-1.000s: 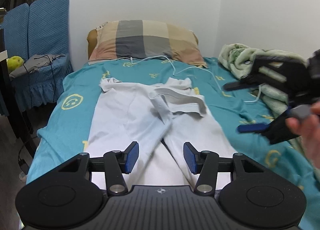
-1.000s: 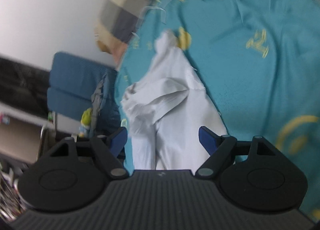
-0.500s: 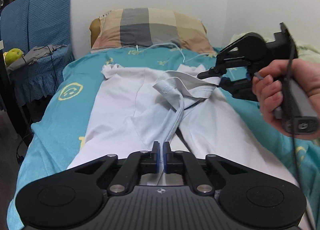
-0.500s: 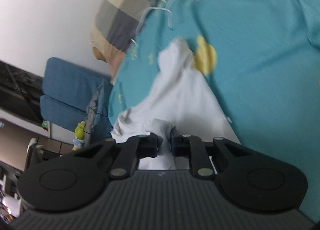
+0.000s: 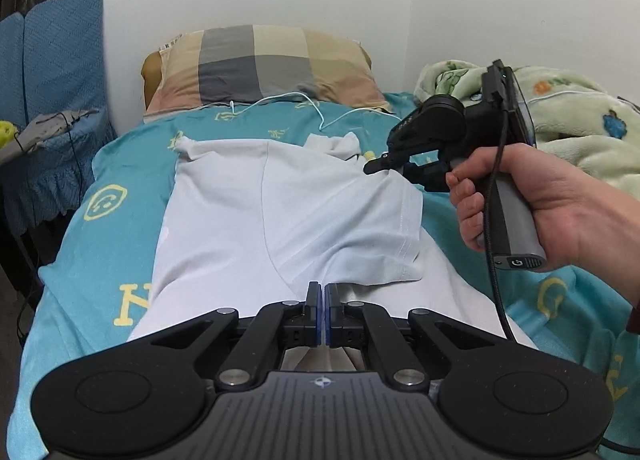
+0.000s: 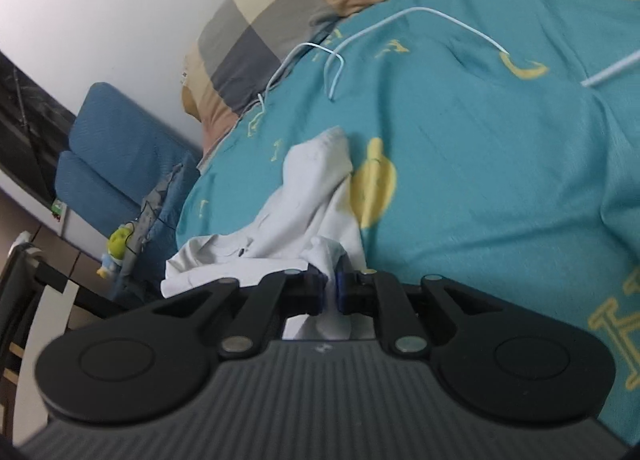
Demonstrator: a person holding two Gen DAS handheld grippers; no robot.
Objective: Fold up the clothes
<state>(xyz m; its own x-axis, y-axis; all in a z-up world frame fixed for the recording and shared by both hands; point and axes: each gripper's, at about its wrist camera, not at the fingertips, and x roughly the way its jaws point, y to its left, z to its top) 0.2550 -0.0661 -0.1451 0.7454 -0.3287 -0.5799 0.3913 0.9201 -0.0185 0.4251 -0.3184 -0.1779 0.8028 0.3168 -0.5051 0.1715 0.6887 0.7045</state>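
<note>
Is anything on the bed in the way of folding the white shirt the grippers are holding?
Nothing visible lies on the white shirt. The left gripper and right gripper both pinch it. A white cable lies beyond it near the pillow, the blanket off to the side.

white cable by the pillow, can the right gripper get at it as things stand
Probably not yet. The right gripper is shut on the white garment, so it would have to let go first. Otherwise the white cable lies in the open on the teal sheet ahead, nothing covering it.
</note>
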